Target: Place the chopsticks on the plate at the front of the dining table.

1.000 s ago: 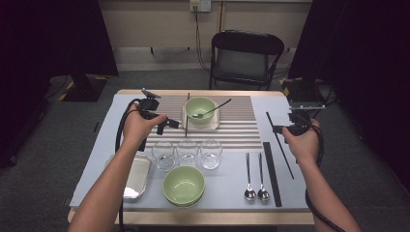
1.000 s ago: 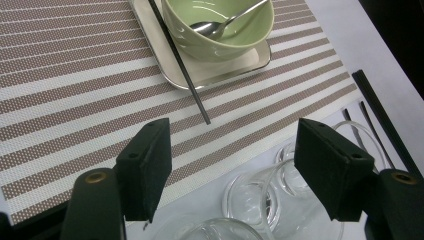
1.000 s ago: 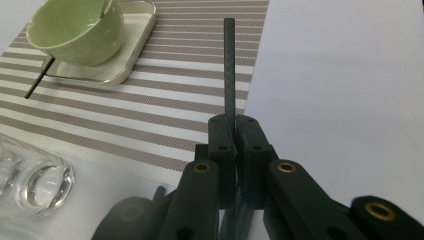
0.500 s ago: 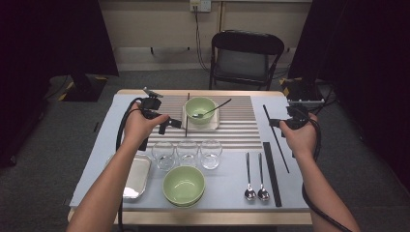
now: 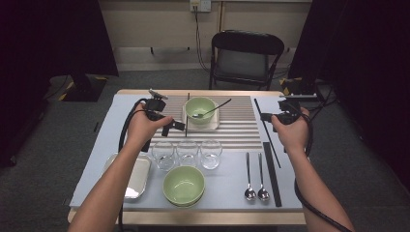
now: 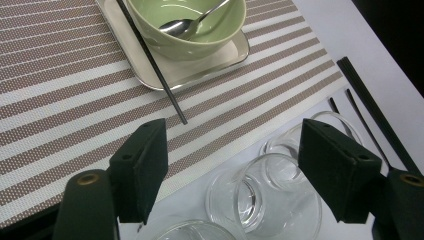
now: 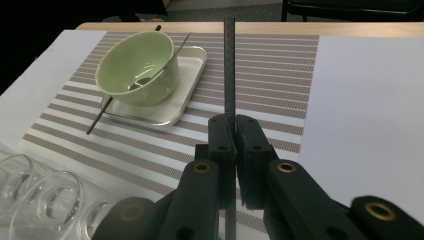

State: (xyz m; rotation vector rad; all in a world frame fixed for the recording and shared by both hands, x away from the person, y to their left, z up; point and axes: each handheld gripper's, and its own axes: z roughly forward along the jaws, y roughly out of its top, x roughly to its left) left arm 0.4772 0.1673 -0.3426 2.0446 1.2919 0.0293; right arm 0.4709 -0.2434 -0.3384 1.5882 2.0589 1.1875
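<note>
Striped mat [image 5: 241,126] on table [image 5: 96,145]: right hand-held gripper [image 7: 234,131] clamped on black chopstick [image 7: 229,65]; left hand-held gripper [image 6: 232,165] jaws apart above glasses [image 6: 277,197]. Green bowl [image 6: 187,25] holds spoon [image 6: 192,19].

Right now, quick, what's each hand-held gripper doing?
Left hand-held gripper: open, holding nothing, above the glasses.
Right hand-held gripper: closed on a black chopstick.

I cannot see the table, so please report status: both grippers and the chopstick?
Right gripper shut on chopstick, lifted over mat. Left gripper open above glasses. Nothing blocking.
</note>
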